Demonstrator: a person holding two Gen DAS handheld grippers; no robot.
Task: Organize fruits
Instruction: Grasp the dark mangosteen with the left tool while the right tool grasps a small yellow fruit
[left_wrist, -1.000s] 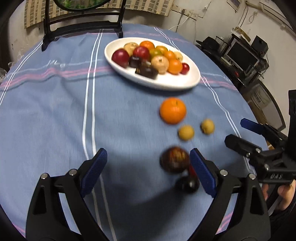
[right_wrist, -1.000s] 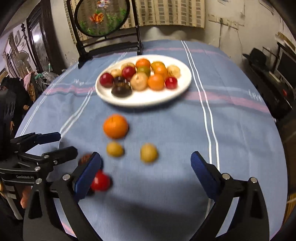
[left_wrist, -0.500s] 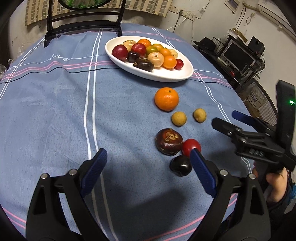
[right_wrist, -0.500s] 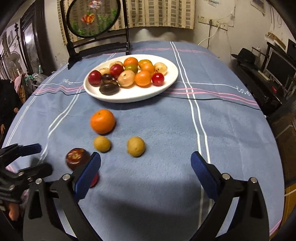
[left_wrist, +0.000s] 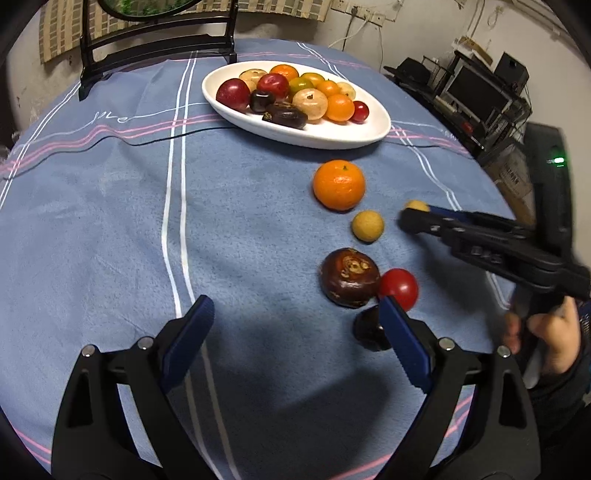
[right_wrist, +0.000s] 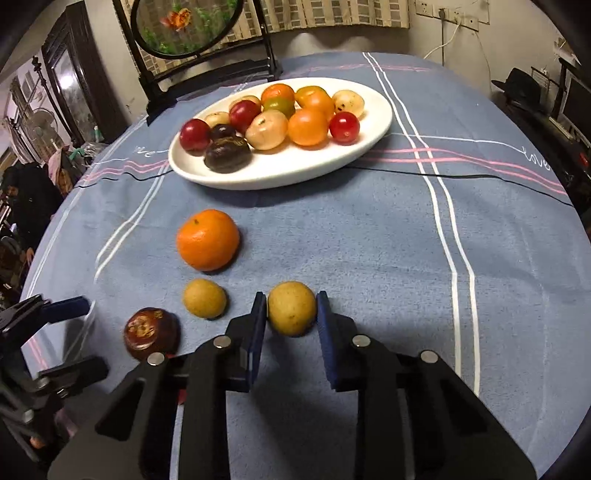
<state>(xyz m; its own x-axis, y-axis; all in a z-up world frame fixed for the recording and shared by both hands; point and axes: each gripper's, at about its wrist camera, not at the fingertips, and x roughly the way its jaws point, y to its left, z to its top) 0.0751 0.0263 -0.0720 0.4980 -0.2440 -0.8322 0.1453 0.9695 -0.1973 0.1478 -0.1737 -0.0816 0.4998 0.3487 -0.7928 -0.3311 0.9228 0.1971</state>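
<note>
A white oval plate (left_wrist: 376, 133) (right_wrist: 373, 133) at the back holds several fruits. Loose on the blue cloth lie an orange (left_wrist: 339, 184) (right_wrist: 207, 239), a small yellow fruit (left_wrist: 367, 225) (right_wrist: 204, 297), a dark brown fruit (left_wrist: 349, 277) (right_wrist: 151, 332), a red tomato (left_wrist: 399, 288) and a black fruit (left_wrist: 365, 328). My right gripper (right_wrist: 291, 306) (left_wrist: 410, 218) is shut on a second yellow fruit (right_wrist: 291, 312) (left_wrist: 416, 205) resting on the cloth. My left gripper (left_wrist: 295, 325) is open and empty, its right finger beside the black fruit.
A dark wooden stand with a round painted screen (right_wrist: 184, 26) stands at the table's far edge. Shelves with electronics (left_wrist: 476, 92) stand past the right edge. A thin black cable (right_wrist: 461, 175) runs across the cloth below the plate.
My right gripper has moved forward to the yellow fruit and closed its jaws on it. The left gripper stays open, the view shifted slightly.
</note>
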